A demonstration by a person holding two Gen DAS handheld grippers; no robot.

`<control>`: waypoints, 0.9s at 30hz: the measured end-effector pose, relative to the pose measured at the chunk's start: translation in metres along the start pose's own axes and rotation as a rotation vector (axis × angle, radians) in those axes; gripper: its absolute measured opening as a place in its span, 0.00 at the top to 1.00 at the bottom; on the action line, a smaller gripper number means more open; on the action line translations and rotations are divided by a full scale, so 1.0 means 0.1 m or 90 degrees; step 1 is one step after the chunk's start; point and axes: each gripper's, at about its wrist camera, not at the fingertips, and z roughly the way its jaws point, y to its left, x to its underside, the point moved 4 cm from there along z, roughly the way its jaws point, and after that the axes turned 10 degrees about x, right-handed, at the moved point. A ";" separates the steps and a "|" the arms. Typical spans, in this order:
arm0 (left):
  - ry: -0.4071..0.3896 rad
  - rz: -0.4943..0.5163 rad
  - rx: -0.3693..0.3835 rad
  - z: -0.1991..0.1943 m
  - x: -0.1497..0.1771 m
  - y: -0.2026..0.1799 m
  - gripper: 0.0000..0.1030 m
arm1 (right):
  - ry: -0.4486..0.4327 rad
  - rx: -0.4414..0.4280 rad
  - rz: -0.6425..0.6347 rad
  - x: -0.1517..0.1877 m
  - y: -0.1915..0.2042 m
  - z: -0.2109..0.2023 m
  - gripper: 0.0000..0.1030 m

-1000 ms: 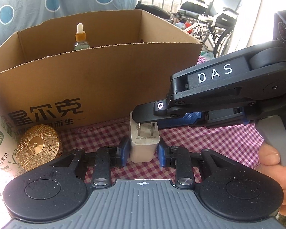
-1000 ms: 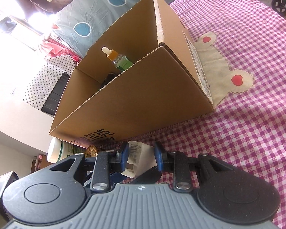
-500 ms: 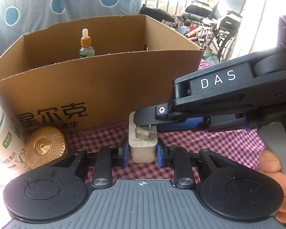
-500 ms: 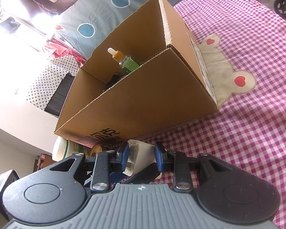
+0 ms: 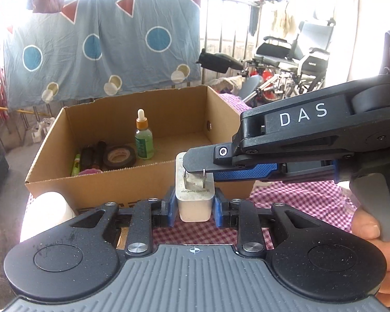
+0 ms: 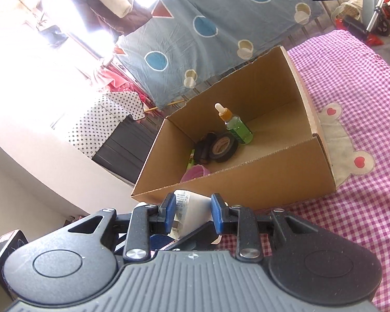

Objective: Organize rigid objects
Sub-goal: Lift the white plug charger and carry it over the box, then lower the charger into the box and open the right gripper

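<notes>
Pink gingham cloth (image 6: 356, 208) covers the surface, a blue sheet with circles hangs behind, and we have both grippers on one item! The left gripper (image 5: 195, 205) is pinching the white charger plug (image 5: 195, 197) across its lower body, blue pads pressed to both flanks, prongs up. The right gripper (image 6: 191, 209) comes in from three o'clock in the left view and clamps the same plug near the prong end; in its own camera the white body sits between its pads, label side facing left.

Dead ahead at twelve o'clock stands the open cardboard box (image 5: 132, 182). Inside it, a dropper bottle (image 5: 143, 136) stands upright, a roll of black tape (image 5: 119, 156) just beside it at nine o'clock, and darker small items further left, too jumbled to name.

The plug hangs above the cloth, just short of the box's near wall. It looks light, hard and rigid with smooth, slightly slippery sides, so the flat flanks are the place to hold; the thin prongs are probably best left alone. A white bottle (image 5: 48, 215) peeks in at eight o'clock.
</notes>
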 end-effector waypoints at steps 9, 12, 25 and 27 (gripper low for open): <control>0.004 -0.020 0.018 0.41 -0.67 0.27 0.74 | -0.021 0.019 -0.047 -0.76 0.18 0.22 0.69; 0.036 -0.048 0.027 0.68 -0.77 0.43 0.75 | 0.004 0.045 -0.049 -1.00 0.10 0.49 0.69; 0.184 -0.137 0.029 1.60 -0.87 0.89 0.74 | 0.111 0.095 -0.044 -1.53 -0.35 1.53 0.71; 0.201 -0.153 0.029 1.64 -0.87 0.94 0.74 | 0.109 0.103 -0.060 -1.54 -0.33 1.58 0.70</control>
